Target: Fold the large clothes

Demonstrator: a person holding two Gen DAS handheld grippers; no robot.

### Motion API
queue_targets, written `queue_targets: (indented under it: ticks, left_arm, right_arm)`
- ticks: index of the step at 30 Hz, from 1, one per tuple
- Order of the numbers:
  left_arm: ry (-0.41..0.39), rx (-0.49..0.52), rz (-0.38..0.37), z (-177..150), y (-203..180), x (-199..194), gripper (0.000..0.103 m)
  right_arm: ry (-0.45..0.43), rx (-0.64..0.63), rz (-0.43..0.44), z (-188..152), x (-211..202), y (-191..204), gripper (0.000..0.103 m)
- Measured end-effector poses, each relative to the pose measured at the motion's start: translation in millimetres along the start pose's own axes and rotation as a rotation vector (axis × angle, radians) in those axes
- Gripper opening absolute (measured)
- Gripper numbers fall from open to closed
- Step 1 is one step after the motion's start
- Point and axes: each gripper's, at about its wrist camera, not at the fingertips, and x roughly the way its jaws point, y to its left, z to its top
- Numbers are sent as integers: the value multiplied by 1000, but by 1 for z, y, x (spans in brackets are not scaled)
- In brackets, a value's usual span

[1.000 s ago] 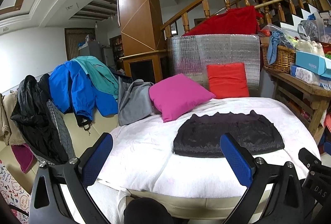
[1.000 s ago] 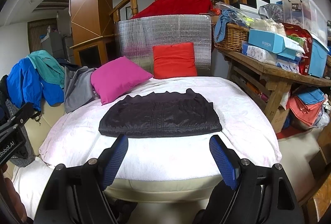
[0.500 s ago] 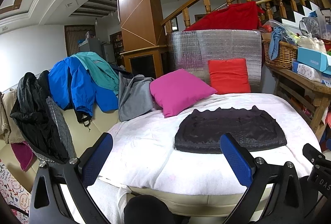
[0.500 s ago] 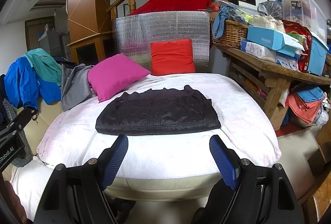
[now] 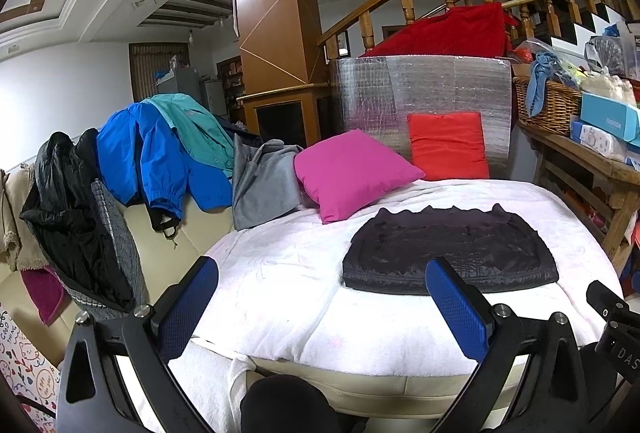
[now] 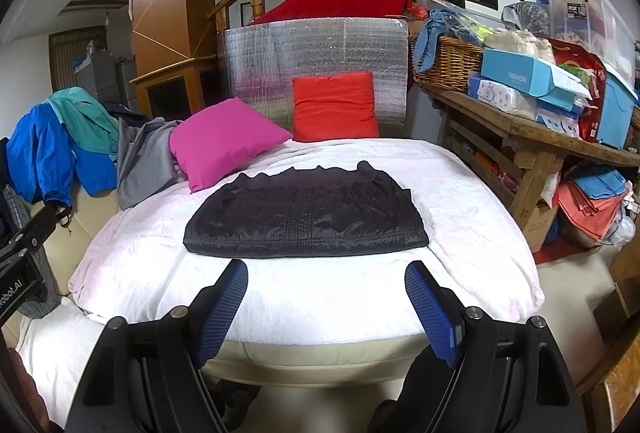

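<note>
One black garment (image 6: pixel 306 219) lies folded flat mid-bed on the white cover (image 6: pixel 320 297). Left gripper (image 5: pixel 320 297) and right gripper (image 6: pixel 326 293) are spread wide, empty, held short of the near hem. Any further fold is best started by pinching both near corners evenly. Two pillows are counted: pink pillow (image 6: pixel 224 141), red pillow (image 6: pixel 334 107).

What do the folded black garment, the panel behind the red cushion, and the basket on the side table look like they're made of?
Folded black garment: thin quilted synthetic, likely nylon; stitched grid and a faint sheen.
Panel behind the red cushion: silver foil-faced sheet, possibly bubble insulation; a reflective gridded surface.
Basket on the side table: woven wicker or rattan; visible brown weave.
</note>
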Motion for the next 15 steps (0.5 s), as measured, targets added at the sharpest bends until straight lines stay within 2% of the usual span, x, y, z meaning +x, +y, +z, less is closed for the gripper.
queue_targets:
  ticks: [15]
  left_arm:
    - [16, 5, 1, -4, 2, 5, 103]
  right_arm:
    - [14, -18, -1, -4, 6, 7, 83]
